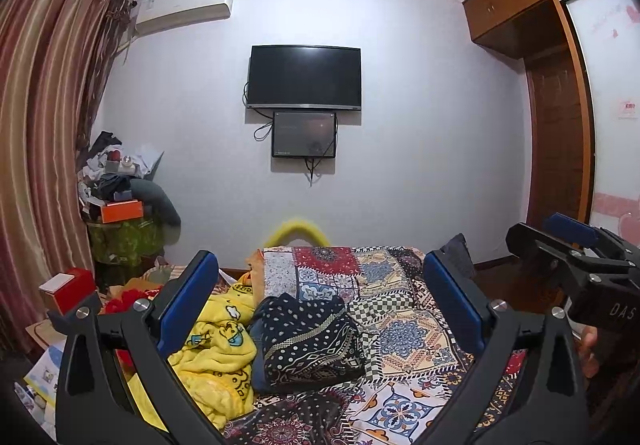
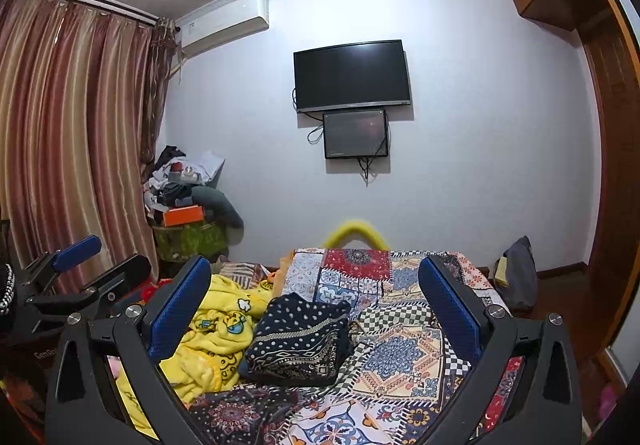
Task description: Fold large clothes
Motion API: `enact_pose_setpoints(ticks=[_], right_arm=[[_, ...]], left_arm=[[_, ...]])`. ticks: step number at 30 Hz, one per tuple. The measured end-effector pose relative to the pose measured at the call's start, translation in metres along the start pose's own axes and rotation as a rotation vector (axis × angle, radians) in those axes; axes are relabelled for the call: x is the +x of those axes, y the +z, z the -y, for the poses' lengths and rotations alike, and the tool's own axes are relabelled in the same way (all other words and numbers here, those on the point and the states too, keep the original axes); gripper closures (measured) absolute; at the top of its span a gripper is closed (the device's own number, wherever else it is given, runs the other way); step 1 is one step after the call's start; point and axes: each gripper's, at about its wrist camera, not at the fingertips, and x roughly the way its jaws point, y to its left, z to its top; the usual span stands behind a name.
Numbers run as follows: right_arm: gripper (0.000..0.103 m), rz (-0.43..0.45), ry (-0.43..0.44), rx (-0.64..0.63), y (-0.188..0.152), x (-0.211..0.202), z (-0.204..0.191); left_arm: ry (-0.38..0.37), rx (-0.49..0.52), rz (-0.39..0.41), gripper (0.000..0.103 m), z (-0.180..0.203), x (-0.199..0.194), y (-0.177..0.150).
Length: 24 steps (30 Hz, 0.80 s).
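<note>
Both tools are held up over the near end of the bed with nothing in them. The left gripper has its blue-padded fingers spread wide apart, and so does the right gripper; each also shows at the edge of the other's view, level with it and just beside it.

Largest in the scene is the bed, covered by a patchwork sheet of red, blue and cream squares that runs toward the far wall. On its left side lies a yellow cartoon-print blanket, loose and crumpled, spilling toward the near left. Touching its right edge, about mid-bed, sits a dark dotted garment, navy with white spots and a paler patterned band. It lies in a compact, roughly squared bundle with layered edges showing on its right side in the right wrist view.

That bundle reads as already folded, though whether it is finished or only gathered up I cannot settle. Empty, parted, raised grippers fit either a pause after setting the dotted piece down or a pause ahead of reaching for cloth. If more folding follows, I judge it needs a flat stretch of sheet and both grippers on matching corners or edges of a single layer; the blanket's thick pile would likely bunch between the pads.
</note>
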Motion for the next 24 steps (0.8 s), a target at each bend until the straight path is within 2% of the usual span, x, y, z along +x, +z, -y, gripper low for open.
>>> enact_pose_setpoints(ticks=[16, 24], right_arm=[[0.000, 0.003, -0.001, 0.011, 0.0026, -0.0038, 0.0032], [0.000, 0.003, -0.009, 0.011, 0.0034, -0.0037, 0.0037]], left_arm=[[-0.018, 0.005, 0.005, 0.000, 0.0039, 0.0001, 0.0022], [-0.064, -0.005, -0.012, 0.000, 0.0015, 0.0017, 0.0028]])
